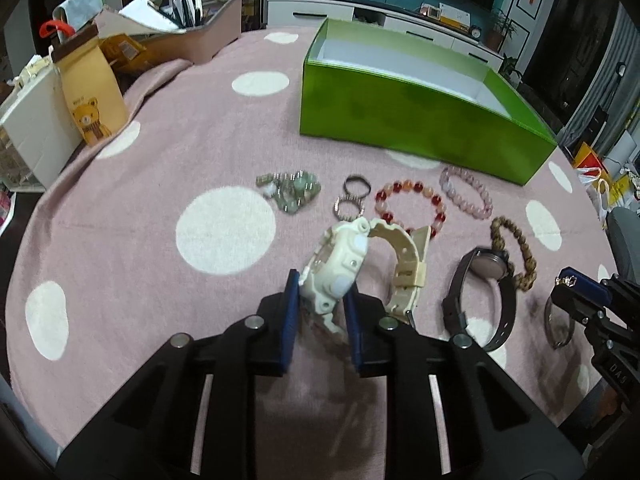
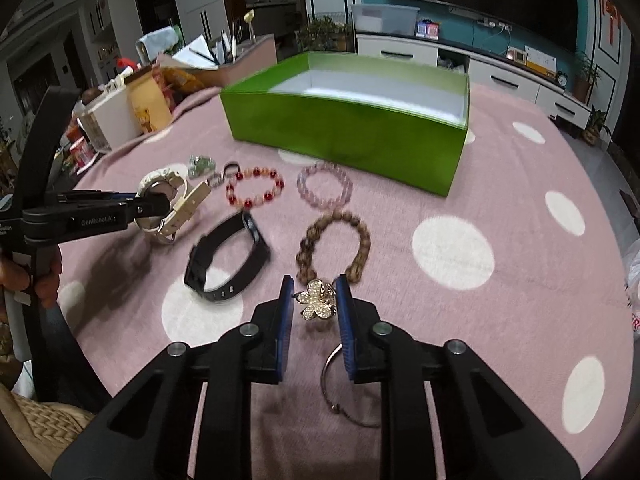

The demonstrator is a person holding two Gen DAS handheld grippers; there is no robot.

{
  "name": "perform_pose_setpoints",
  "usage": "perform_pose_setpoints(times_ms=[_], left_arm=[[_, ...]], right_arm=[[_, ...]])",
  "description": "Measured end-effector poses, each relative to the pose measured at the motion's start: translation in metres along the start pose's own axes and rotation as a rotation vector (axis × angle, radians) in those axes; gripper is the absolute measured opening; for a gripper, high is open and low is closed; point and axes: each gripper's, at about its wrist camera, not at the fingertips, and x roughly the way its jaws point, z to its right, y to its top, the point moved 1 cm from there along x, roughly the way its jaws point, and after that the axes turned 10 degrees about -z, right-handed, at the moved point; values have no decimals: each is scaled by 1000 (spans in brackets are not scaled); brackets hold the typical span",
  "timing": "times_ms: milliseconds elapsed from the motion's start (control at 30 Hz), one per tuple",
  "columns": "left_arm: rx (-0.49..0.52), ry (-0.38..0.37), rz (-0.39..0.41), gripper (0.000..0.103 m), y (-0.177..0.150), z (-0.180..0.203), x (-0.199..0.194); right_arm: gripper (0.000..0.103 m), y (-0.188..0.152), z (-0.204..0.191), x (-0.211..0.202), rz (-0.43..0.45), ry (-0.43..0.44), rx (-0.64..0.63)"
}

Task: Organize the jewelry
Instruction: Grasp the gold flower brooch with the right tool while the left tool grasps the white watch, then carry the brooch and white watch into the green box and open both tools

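The left hand-held gripper (image 1: 322, 294) grips the white watch (image 1: 340, 268), its strap arching away toward the green box (image 1: 400, 120). The right hand-held gripper (image 2: 314, 296) pinches a flower bangle (image 2: 316, 300).

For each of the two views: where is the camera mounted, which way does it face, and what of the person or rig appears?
Left wrist: on the left gripper, looking down-forward at the white watch it clamps; right gripper at the right edge.
Right wrist: on the right gripper, clamping a flower bangle; left gripper and a hand at left.
Shared: green box, black watch, bead bracelets.
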Motion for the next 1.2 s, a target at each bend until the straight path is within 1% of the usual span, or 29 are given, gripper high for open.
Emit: perform_pose_setpoints(times_ms=[267, 500, 633, 733, 833, 1100, 1133, 1200], left_arm=[[27, -7, 62, 21, 35, 10, -19], [66, -14, 134, 21, 88, 26, -30], [48, -47, 123, 21, 124, 30, -19], [32, -50, 99, 21, 147, 32, -3], [19, -50, 65, 21, 165, 33, 16], [8, -19, 20, 22, 187, 34, 47], [7, -20, 19, 22, 189, 35, 49], [7, -19, 23, 34, 190, 35, 49]], right_arm=[[21, 36, 13, -18, 94, -8, 23], [21, 78, 34, -24, 169, -2, 66], [21, 108, 47, -15, 196, 10, 102], [21, 128, 56, -2, 193, 15, 125], [21, 142, 62, 13, 171, 12, 135], [22, 160, 77, 58, 84, -14, 174], [24, 161, 78, 60, 81, -21, 180], [29, 160, 82, 61, 82, -23, 195]])
